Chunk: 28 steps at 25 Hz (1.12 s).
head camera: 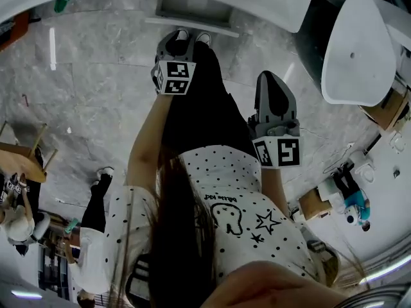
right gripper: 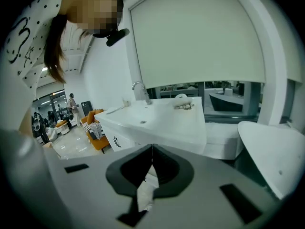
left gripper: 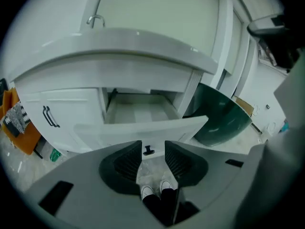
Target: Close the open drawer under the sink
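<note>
The white sink cabinet [left gripper: 119, 51] fills most of your left claw's view, with the tap [left gripper: 95, 20] on top at the back. Under the counter the drawer [left gripper: 143, 127] is pulled well out. You can see right down into its pale inside, and its front panel stands clear of the cabinet face. So the job hasn't started yet: nothing is pushed in, and the whole closing stroke is still ahead of you.

To the left of the drawer is a closed cabinet door [left gripper: 66, 113] with a dark handle, which needs nothing from you. To the right a dark green tub [left gripper: 221, 120] sits on the floor near the cabinet corner.

The small dark knob [left gripper: 148, 150] sits low on the middle of the drawer front, and it lines up with the gap between your left jaws.

Your left claw [left gripper: 153, 146] is spread wide and holds nothing. The knob and a strip of floor show between its pads, and the pads appear to stop short of the panel without touching it. From here I'd judge that a flat push on the front panel would do and that you need no grip.

Your right claw [right gripper: 152, 149] is pinched closed, tips together and empty. It is raised and aimed over the sink top, well away from the drawer.
</note>
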Motion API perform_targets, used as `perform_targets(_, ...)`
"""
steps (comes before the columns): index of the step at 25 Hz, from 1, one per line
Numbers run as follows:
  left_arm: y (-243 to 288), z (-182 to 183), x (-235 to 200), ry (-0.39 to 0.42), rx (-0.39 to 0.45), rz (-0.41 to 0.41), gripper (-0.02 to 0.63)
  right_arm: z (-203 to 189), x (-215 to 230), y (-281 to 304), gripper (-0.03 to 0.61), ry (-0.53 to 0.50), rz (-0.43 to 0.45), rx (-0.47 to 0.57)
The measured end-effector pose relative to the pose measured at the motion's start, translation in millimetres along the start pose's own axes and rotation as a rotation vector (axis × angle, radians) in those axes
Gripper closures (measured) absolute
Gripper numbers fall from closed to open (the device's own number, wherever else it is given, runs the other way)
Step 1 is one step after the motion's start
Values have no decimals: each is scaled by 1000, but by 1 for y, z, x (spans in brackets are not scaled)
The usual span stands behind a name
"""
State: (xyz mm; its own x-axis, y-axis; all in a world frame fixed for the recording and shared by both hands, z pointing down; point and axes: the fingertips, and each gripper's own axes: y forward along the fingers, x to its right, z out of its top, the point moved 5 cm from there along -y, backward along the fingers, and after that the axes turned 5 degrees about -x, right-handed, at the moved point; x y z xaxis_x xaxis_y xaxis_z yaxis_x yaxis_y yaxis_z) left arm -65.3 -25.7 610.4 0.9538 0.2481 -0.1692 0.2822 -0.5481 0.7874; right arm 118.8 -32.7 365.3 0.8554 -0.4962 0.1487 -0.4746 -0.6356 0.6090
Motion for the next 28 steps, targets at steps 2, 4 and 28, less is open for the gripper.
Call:
perform_targets(2, 31, -15, -4, -19, -30, 11, 466, -15, -2, 6, 566, 22, 5, -24)
perform_targets(4, 55, -26, -8, -35, -53, 20, 463, -31, -4, 7, 566, 45, 8, -56)
perform_targets(28, 104, -37, -11, -26, 6, -7, 477, -93, -11, 30, 566, 128, -42, -209)
